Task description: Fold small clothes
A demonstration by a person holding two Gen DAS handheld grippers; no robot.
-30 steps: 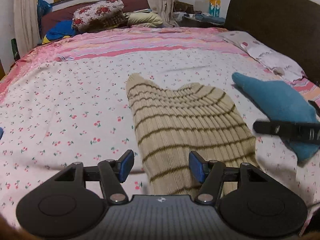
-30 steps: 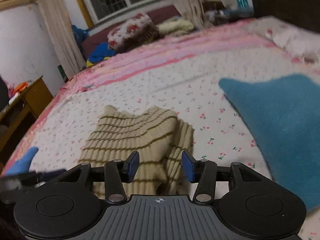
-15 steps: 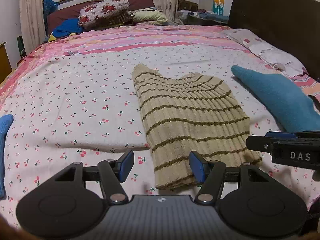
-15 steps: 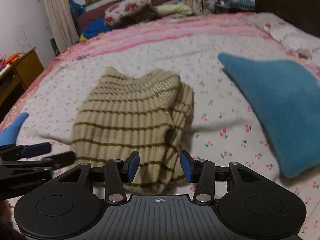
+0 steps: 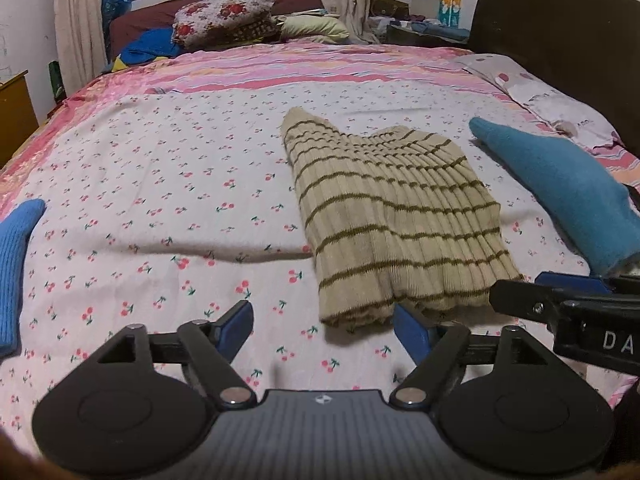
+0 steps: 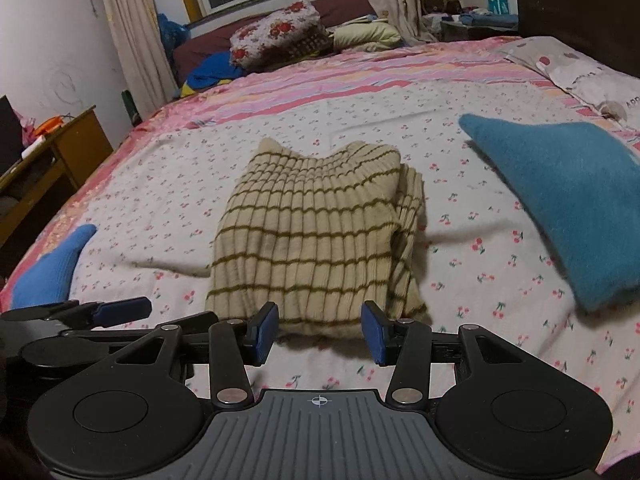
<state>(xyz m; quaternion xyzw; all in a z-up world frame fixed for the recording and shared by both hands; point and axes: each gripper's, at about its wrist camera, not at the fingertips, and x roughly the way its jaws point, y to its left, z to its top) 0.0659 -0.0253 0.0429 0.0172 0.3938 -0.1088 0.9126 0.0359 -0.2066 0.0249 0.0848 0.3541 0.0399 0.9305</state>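
A folded beige knit garment with brown stripes point(image 5: 392, 216) point(image 6: 316, 232) lies flat on the cherry-print bedsheet point(image 5: 160, 200). My left gripper point(image 5: 326, 326) hovers just in front of its near edge. The jaws are opening, and the pads touch no cloth. My right gripper point(image 6: 320, 330) is open, also just short of that near edge, with nothing pressed between its blue pads. Each gripper shows at the side of the other's view: the right gripper point(image 5: 560, 292) and the left gripper point(image 6: 92, 309).
A teal garment point(image 5: 568, 196) point(image 6: 568, 200) lies to the right of the striped one. A small blue knit piece point(image 5: 16, 264) point(image 6: 52, 268) lies at the left. Pillows point(image 5: 224, 16) and the dark headboard point(image 5: 560, 40) stand at the far side. A wooden desk point(image 6: 60, 152) is left of the bed.
Both grippers have drawn back from the striped garment, which now lies farther ahead of the fingers. The left jaws stand wider apart than before.
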